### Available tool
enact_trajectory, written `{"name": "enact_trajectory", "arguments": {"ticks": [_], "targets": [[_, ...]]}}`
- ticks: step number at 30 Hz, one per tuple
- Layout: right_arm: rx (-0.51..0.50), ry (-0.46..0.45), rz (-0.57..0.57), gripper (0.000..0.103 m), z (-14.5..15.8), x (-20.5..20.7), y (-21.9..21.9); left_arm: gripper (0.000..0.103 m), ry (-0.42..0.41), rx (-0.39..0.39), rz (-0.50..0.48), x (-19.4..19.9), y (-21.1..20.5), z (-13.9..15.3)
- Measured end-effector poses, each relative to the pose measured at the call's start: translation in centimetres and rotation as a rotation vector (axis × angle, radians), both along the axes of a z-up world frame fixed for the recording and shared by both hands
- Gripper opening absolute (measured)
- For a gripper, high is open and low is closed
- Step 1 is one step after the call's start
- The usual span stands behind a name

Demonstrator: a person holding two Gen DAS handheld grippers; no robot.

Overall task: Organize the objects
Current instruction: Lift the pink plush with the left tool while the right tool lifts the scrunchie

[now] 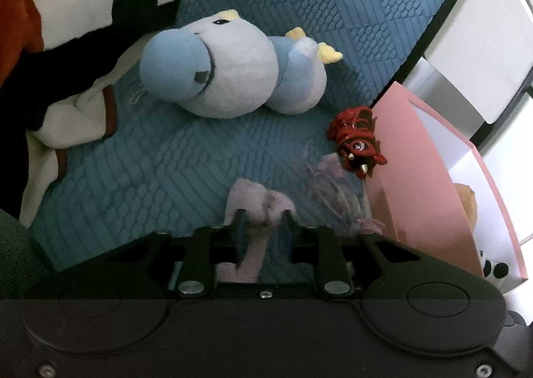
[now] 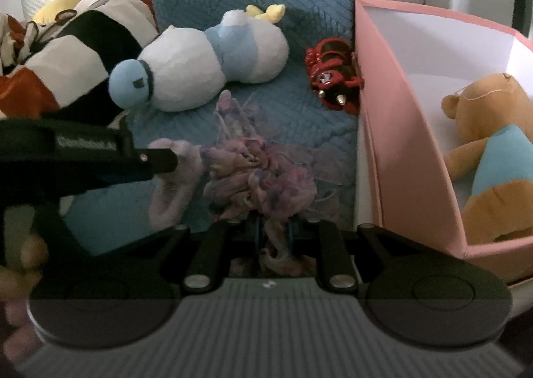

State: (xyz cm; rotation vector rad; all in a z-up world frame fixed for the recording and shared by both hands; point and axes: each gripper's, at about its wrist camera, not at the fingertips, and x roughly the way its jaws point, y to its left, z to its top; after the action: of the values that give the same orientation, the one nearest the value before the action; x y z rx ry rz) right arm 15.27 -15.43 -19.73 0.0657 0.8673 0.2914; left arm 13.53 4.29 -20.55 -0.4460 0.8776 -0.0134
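Note:
A purple-pink frilly plush toy lies on the blue quilted bed cover. My right gripper is shut on its frilly body. My left gripper is shut on the toy's pale purple limb; it also shows in the right wrist view, coming in from the left. A blue-and-white plush lies further back. A red toy car rests against the pink storage box.
The pink box stands at the right and holds a brown teddy bear. A striped orange, white and black blanket lies at the left. White furniture stands beyond the bed edge.

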Motion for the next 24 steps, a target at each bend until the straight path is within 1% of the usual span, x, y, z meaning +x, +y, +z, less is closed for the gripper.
{"name": "enact_trajectory", "arguments": {"ticks": [2, 4, 6, 7, 10, 12, 14, 16, 18, 21, 24], "targets": [[0.01, 0.01, 0.006, 0.018, 0.5, 0.1, -0.1, 0.008, -0.005, -0.013, 0.004, 0.0, 0.1, 0.3], [0.031, 0.024, 0.003, 0.018, 0.9, 0.3, -0.4, 0.008, -0.001, -0.009, 0.013, 0.1, 0.1, 0.4], [0.03, 0.031, 0.005, 0.018, 1.1, 0.4, -0.4, 0.012, 0.009, -0.02, 0.008, 0.2, 0.1, 0.1], [0.029, 0.032, 0.007, 0.018, 1.2, 0.4, -0.4, 0.012, 0.009, -0.029, 0.006, 0.2, 0.2, 0.0], [0.023, 0.036, 0.017, 0.018, 1.3, 0.1, -0.4, 0.026, 0.015, -0.046, 0.006, 0.1, 0.3, -0.3], [0.013, 0.036, 0.024, 0.018, 1.1, -0.2, -0.3, 0.05, 0.017, -0.057, 0.013, 0.1, 0.5, -0.5], [-0.005, 0.038, 0.027, 0.018, 0.6, -0.4, -0.2, 0.056, 0.025, -0.061, 0.022, 0.1, 0.7, -0.7], [-0.005, 0.055, 0.021, 0.018, 0.0, -0.6, -0.3, 0.056, 0.044, -0.079, 0.011, 0.4, 0.8, -1.2], [-0.007, 0.065, 0.014, 0.018, -0.4, -0.9, -0.4, 0.056, 0.071, -0.115, -0.005, 0.7, 0.8, -1.8], [-0.009, 0.072, 0.004, 0.018, -0.7, -1.2, -0.6, 0.056, 0.086, -0.161, -0.033, 1.0, 0.6, -2.5], [-0.013, 0.069, -0.003, 0.018, -0.8, -1.5, -0.6, 0.057, 0.082, -0.161, -0.07, 1.4, 0.0, -2.7]]}}
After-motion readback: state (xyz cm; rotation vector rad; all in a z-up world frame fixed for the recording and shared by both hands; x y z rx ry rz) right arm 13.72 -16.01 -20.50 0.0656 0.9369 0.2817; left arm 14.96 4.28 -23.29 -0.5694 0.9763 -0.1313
